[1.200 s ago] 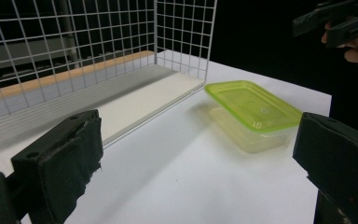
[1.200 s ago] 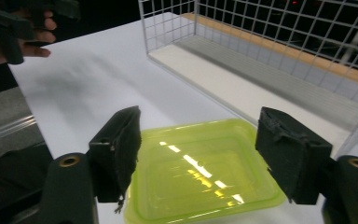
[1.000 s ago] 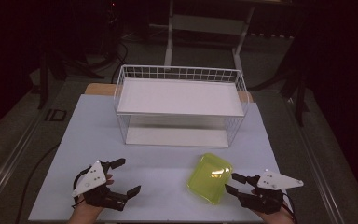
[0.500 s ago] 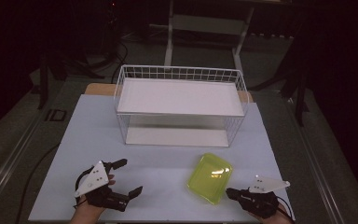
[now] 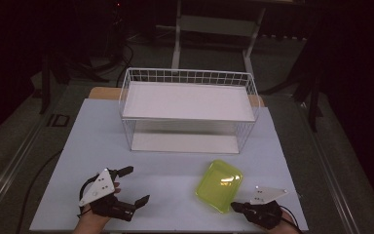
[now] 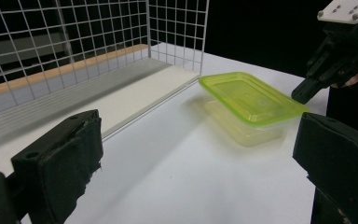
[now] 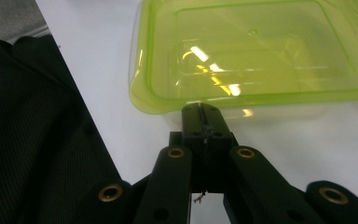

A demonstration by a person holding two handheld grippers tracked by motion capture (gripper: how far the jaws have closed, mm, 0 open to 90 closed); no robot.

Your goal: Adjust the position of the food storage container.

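At the near edge, the left gripper (image 5: 133,185) sat at about seven o'clock, jaws spread wide with nothing between them. The right gripper (image 5: 233,206), at five o'clock, had its jaws pressed together, tips just under the rim of the yellow-green container (image 5: 219,185) (whether they touched it I couldn't tell). The white table (image 5: 97,141) carried a wire basket (image 5: 188,108) toward twelve o'clock. Beyond, the room lay dark, a grey stand (image 5: 213,27) behind.
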